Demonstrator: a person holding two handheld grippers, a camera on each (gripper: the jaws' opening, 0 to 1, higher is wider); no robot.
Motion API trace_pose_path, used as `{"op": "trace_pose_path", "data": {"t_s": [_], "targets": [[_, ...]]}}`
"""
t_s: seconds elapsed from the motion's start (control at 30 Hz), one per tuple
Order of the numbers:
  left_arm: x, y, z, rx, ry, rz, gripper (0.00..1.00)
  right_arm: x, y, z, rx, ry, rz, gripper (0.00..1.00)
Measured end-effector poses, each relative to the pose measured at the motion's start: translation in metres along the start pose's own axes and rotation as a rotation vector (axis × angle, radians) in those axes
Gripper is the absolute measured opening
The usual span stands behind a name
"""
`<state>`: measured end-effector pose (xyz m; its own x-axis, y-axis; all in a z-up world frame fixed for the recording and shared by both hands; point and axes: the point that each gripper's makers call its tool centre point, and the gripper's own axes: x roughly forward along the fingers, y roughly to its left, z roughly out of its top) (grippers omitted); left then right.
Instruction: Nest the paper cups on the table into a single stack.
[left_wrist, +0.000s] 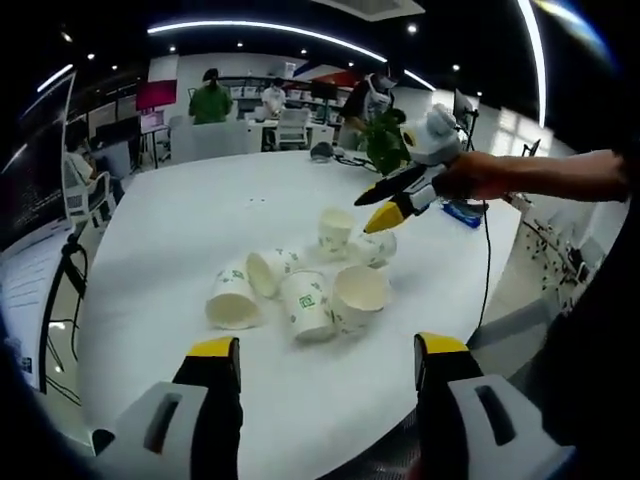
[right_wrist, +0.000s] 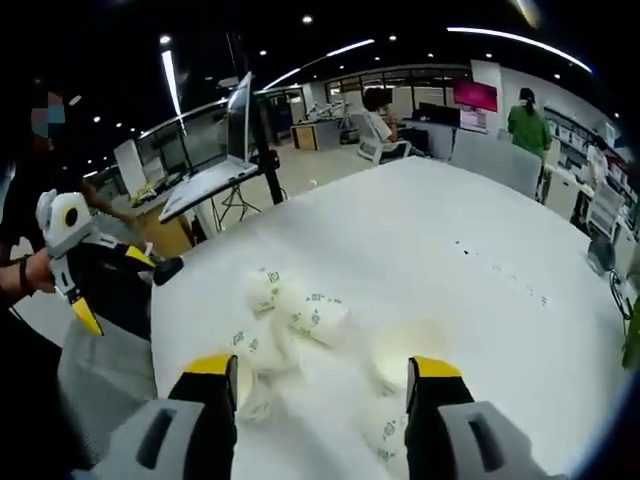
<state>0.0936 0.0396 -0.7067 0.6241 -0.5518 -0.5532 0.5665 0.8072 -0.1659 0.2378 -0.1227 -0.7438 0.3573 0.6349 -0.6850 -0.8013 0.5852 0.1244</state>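
Note:
Several white paper cups with green print lie in a loose cluster on the round white table (left_wrist: 170, 230). One cup (left_wrist: 336, 230) stands upright at the back; others lie on their sides, such as one at the left (left_wrist: 232, 298) and one open toward me (left_wrist: 358, 293). My left gripper (left_wrist: 328, 350) is open over the near table edge, short of the cluster, with nothing between its jaws. My right gripper (left_wrist: 380, 205) hangs just above the far cups, held by a hand (left_wrist: 480, 175). In the right gripper view its jaws (right_wrist: 322, 368) stand open above the cups (right_wrist: 320, 315), and the left gripper (right_wrist: 120, 285) is across the table (right_wrist: 450, 220).
A green plant (left_wrist: 385, 140) and a blue object (left_wrist: 465, 212) sit at the table's far right. A cable (left_wrist: 487, 260) hangs over that edge. Chairs, desks and people stand beyond the table. A laptop on a stand (right_wrist: 225, 150) is behind the left gripper.

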Motion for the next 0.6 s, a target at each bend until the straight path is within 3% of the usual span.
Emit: {"op": "trace_pose_path", "data": {"t_s": [0.07, 0.33, 0.6], "targets": [[0.0, 0.0, 0.0, 0.004, -0.003, 0.0, 0.69, 0.006, -0.009, -0.007, -0.032, 0.054, -0.008, 0.67], [-0.003, -0.002, -0.004, -0.007, -0.008, 0.016, 0.69, 0.026, -0.017, -0.004, 0.0, 0.103, -0.005, 0.58], [-0.008, -0.008, 0.0, -0.009, -0.016, 0.031, 0.71, 0.037, -0.021, -0.019, -0.063, 0.227, -0.009, 0.52]]}}
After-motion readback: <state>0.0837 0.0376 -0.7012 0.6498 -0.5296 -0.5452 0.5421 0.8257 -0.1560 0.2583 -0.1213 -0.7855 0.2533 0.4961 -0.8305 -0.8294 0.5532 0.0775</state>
